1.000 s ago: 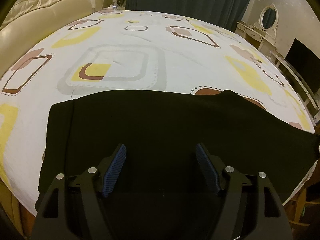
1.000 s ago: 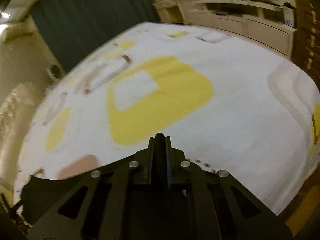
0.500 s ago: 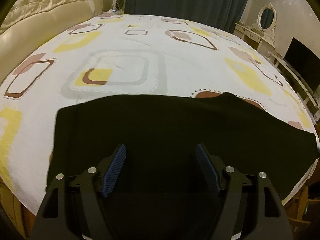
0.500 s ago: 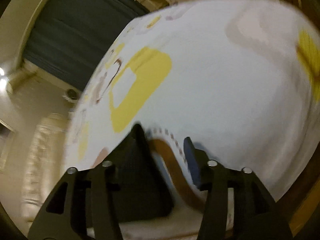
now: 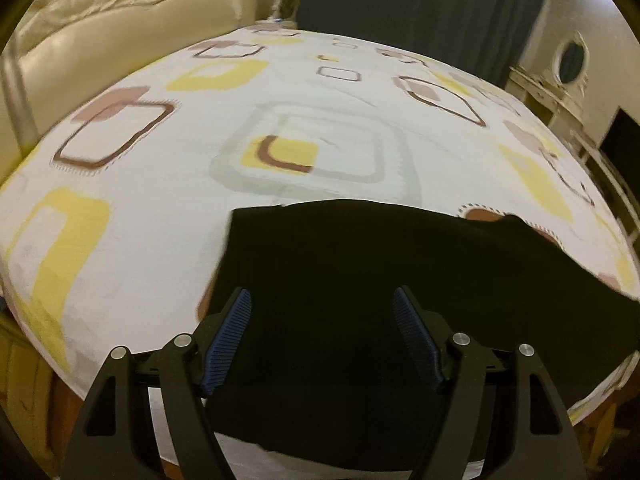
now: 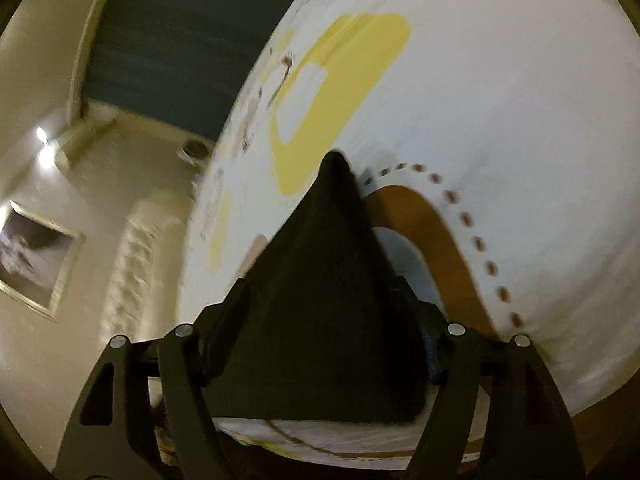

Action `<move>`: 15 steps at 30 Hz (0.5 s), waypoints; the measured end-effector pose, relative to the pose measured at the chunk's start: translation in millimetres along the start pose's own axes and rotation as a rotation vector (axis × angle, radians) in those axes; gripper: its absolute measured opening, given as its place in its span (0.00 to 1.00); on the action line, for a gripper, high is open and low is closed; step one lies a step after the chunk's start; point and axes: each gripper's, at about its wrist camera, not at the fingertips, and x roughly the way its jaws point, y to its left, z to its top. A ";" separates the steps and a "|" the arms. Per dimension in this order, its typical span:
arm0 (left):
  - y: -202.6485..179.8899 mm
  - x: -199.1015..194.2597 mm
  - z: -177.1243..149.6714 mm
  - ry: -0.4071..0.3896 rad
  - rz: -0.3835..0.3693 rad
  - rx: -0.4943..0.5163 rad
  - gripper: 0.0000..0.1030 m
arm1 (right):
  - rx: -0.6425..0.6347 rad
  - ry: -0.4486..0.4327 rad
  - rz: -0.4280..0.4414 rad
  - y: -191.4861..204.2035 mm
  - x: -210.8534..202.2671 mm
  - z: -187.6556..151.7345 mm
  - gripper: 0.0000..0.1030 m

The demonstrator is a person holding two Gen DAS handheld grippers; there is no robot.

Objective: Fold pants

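Observation:
Black pants (image 5: pixel 400 280) lie flat across the near part of a bed with a white sheet (image 5: pixel 360 92) printed with yellow and brown squares. My left gripper (image 5: pixel 322 320) hovers over their left end, open, its blue pads (image 5: pixel 228 336) wide apart and empty. In the right wrist view a pointed end of the black pants (image 6: pixel 320 280) rises between my right gripper's (image 6: pixel 324 320) jaws, which are opening. The cloth hides most of both fingers, and the pads do not seem to press on it. The view is rolled, and the sheet (image 6: pixel 520 120) fills its right side.
A cream tufted headboard (image 5: pixel 120 20) stands at the back left, a dark curtain (image 5: pixel 420 8) behind the bed. A dresser with an oval mirror (image 5: pixel 572 60) and a dark screen (image 5: pixel 620 140) stand on the right. The bed's near edge runs just under both grippers.
The pants have slid right in the left view; their left edge now sits by the left finger. The right gripper has gone from shut to open, rolled, and dropped over the pants' end.

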 end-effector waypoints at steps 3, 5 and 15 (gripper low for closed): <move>12.8 -2.5 -0.5 -0.004 0.006 -0.041 0.71 | -0.022 0.074 -0.048 7.9 12.5 -2.2 0.17; 17.0 -3.8 -1.2 -0.005 0.008 -0.053 0.71 | -0.051 0.052 -0.107 18.4 12.9 -4.6 0.15; 12.3 -5.5 0.0 0.005 -0.027 -0.048 0.71 | -0.077 -0.074 -0.184 77.2 -19.5 -14.1 0.14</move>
